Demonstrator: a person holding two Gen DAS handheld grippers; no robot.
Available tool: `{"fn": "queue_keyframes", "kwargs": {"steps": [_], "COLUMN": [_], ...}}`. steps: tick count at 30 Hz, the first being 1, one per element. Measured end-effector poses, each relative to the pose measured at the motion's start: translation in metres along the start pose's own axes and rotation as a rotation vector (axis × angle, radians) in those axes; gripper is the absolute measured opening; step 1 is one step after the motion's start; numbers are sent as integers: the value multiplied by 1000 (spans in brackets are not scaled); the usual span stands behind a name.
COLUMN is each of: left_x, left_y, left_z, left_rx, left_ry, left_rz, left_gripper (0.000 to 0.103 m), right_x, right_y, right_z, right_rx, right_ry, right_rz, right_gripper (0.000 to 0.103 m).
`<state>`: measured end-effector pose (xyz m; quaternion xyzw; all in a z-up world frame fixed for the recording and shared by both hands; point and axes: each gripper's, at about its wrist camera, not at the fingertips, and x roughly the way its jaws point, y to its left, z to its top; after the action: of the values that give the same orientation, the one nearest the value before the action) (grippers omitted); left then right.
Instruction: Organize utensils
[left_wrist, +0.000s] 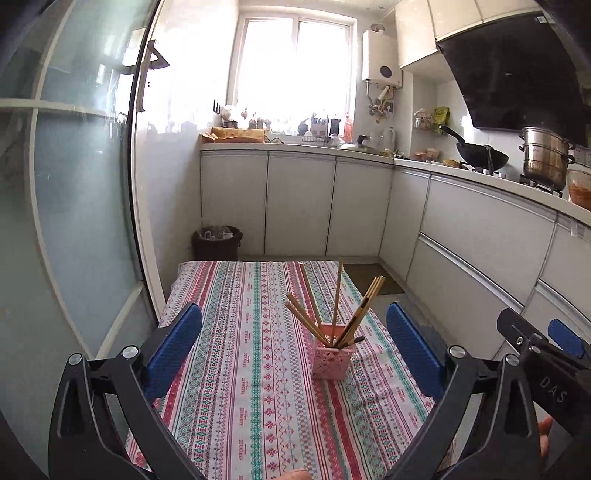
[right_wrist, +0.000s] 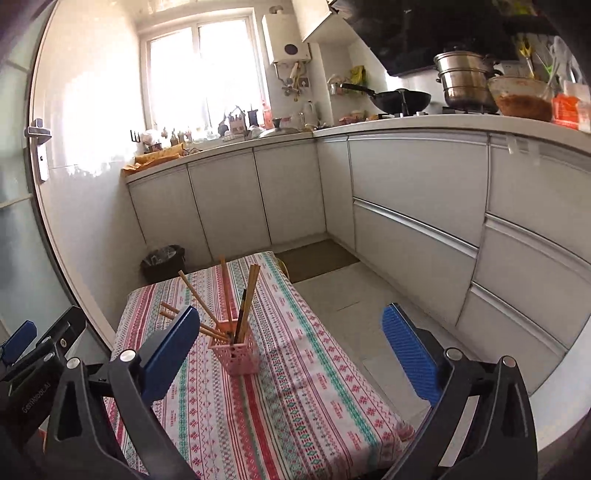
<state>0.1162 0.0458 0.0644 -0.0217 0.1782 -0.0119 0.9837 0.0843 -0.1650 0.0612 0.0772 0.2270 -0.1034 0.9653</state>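
I am looking down a white-cabinet kitchen over a low table covered with a striped cloth in red, pink and teal (left_wrist: 236, 369). Nothing else lies on it that I can see, so the sorting looks done or close to it.

Next in size are my two tools. The left gripper (left_wrist: 293, 354), black-framed with blue ribbed pads, stands spread wide with nothing between its pads. The right gripper (right_wrist: 291, 354) is the same: jaws fully apart, empty, and it shows at the right edge of the left view (left_wrist: 546, 350), just beside the left one.

The small pink perforated plastic basket (left_wrist: 333, 354) stands upright mid-table, slightly toward the right edge, ahead of both grippers and apart from them. In it stand the wooden chopsticks (left_wrist: 337, 295), fanned out, leaning left, far and right, with a dark slim utensil (right_wrist: 242, 314) among them.

My worry is the basket. I judge it light and top-heavy, with long sticks leaning outward; a pad brushing a stick would lever it over and spill everything. The two grippers are also close enough to knock each other if I swing carelessly.
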Motion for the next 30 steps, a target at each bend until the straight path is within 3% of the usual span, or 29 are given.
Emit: {"fn": "queue_keyframes", "kwargs": {"steps": [11, 30], "left_x": [-68, -104], "left_y": [-6, -15], "left_z": [-5, -5], "left_rx": [30, 42], "left_ry": [2, -48], "left_rz": [29, 12], "left_gripper": [96, 96], "right_x": [-66, -97], "right_y": [-13, -21], "right_z": [-18, -18], "right_rx": [7, 12], "right_ry": [18, -7], "right_rz": [51, 74], "right_gripper": [96, 96]}}
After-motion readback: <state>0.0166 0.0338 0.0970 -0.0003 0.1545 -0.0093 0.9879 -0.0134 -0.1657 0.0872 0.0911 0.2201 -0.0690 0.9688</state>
